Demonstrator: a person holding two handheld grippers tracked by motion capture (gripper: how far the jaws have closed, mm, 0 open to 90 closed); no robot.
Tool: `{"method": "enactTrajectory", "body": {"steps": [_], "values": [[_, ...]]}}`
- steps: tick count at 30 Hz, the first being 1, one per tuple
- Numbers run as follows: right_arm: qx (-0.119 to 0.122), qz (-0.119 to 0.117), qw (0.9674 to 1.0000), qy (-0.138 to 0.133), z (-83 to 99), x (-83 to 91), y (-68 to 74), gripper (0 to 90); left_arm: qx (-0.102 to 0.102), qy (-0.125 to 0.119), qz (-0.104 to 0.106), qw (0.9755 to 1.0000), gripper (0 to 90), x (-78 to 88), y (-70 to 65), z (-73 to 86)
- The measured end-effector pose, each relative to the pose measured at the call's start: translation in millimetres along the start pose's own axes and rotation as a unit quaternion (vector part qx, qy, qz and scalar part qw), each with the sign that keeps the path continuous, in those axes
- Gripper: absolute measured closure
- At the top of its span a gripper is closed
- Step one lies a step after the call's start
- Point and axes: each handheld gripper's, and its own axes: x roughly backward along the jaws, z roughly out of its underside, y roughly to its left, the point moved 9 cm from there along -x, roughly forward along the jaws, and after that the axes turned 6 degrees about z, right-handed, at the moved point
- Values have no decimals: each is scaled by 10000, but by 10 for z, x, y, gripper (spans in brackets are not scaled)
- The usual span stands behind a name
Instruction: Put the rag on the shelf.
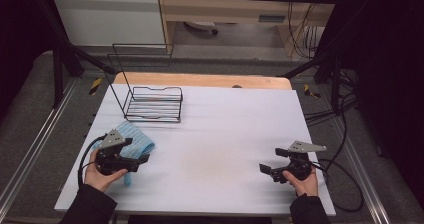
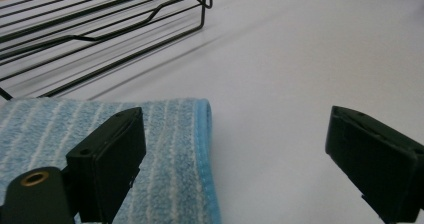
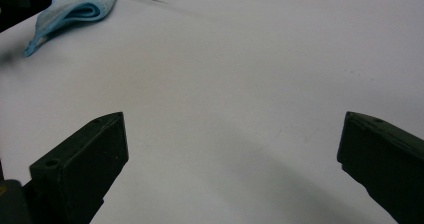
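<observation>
**Both grippers spread wide, blue cloth under the left one**

At the bottom of the high view, two hands come in, each holding a gripper low over the white table [image 1: 210,149]. The left gripper [image 1: 142,160] sits at lower left, the right gripper [image 1: 266,171] at lower right, well apart from each other.

In the left gripper view the jaws stand far apart, released, with nothing pinched between them. The blue striped cloth [image 2: 170,149] lies folded on the table at the lower left of that frame, beneath and behind the left-hand jaw; its bright blue hem runs up the middle. The right-hand jaw hangs over bare table.

In the right gripper view the jaws are likewise spread and grasp nothing, with white surface between them. The cloth appears in the upper left corner there.

Farther back, in the upper left part of the high view, a black wire rack [image 1: 152,104] stands on the table just beyond the cloth.
</observation>
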Motion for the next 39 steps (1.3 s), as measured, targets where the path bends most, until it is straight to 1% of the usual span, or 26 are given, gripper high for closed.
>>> {"method": "enactTrajectory", "body": {"steps": [3, 5, 6, 7, 8, 10, 11, 12, 14, 15, 16, 17, 18, 19, 21, 22, 23, 24, 27, 29, 32, 35, 37, 38, 39], "values": [[12, 25, 10000, 20, 6, -9, -1, 5, -19, 97, -98, 9999, 105, -16, 14, -58], [15, 34, 10000, 32, 8, -13, -4, 5, -16, 184, -156, 9997, 129, -44, 27, -86], [9, 31, 10000, 41, 9, -13, -2, 5, -23, 253, -186, 9995, 134, -69, 34, -90], [26, 27, 10000, 53, 11, -14, -3, 5, -25, 416, -210, 9989, 138, -126, 55, -78], [25, 31, 10000, 56, 11, -14, -4, 5, -25, 416, -210, 9989, 151, -126, 55, -78], [27, 30, 10000, 56, 12, -15, -5, 5, 46, 523, -233, 9984, 167, -187, 87, -50], [40, 35, 10000, 56, 14, -18, -7, 5, 64, 583, -242, 9980, 222, -211, 105, -27], [27, 28, 10000, 75, 18, -17, -2, 6, 114, 614, -253, 9977, 250, -236, 120, -2], [22, 22, 10000, 88, 21, -24, 2, 6, 135, 737, -303, 9967, 317, -272, 163, 58], [30, 23, 9999, 97, 24, -28, 2, 6, 133, 837, -299, 9960, 345, -283, 178, 93], [30, 23, 9999, 97, 24, -28, 2, 6, 154, 901, -286, 9954, 345, -296, 186, 126], [31, 18, 9999, 124, 30, -35, 6, 6, 142, 968, -283, 9948, 389, -309, 194, 158], [31, 18, 9999, 124, 30, -35, 6, 6, 101, 1055, -312, 9939, 389, -318, 203, 190], [54, 21, 9999, 142, 34, -40, 2, 6, 75, 1121, -368, 9930, 427, -326, 215, 216], [42, 26, 9999, 143, 33, -42, 2, 6, 4, 1225, -461, 9914, 459, -337, 236, 256], [54, 23, 9999, 146, 34, -41, 1, 6, -42, 1255, -491, 9909, 473, -344, 239, 267], [72, 30, 9999, 147, 35, -41, -4, 6, -169, 1303, -581, 9896, 488, -356, 251, 284], [58, 34, 9999, 148, 34, -39, -3, 6, -169, 1303, -581, 9896, 503, -356, 251, 284], [54, 36, 9999, 147, 34, -39, -3, 6, -275, 1376, -687, 9877, 544, -370, 261, 301], [54, 35, 9999, 149, 34, -39, -3, 6, -264, 1390, -713, 9874, 569, -374, 268, 302], [54, 36, 9999, 148, 33, -39, -4, 6, -182, 1365, -694, 9880, 621, -365, 288, 300], [63, 33, 9999, 155, 35, -41, -5, 6, -48, 1327, -651, 9890, 686, -351, 315, 296], [55, 36, 9998, 163, 37, -44, -4, 6, 34, 1298, -619, 9896, 718, -341, 331, 293], [55, 36, 9998, 163, 37, -44, -4, 6, 78, 1269, -601, 9901, 718, -339, 337, 290], [56, 32, 9998, 166, 37, -45, -3, 6, 167, 1241, -560, 9905, 740, -331, 345, 287]]}}
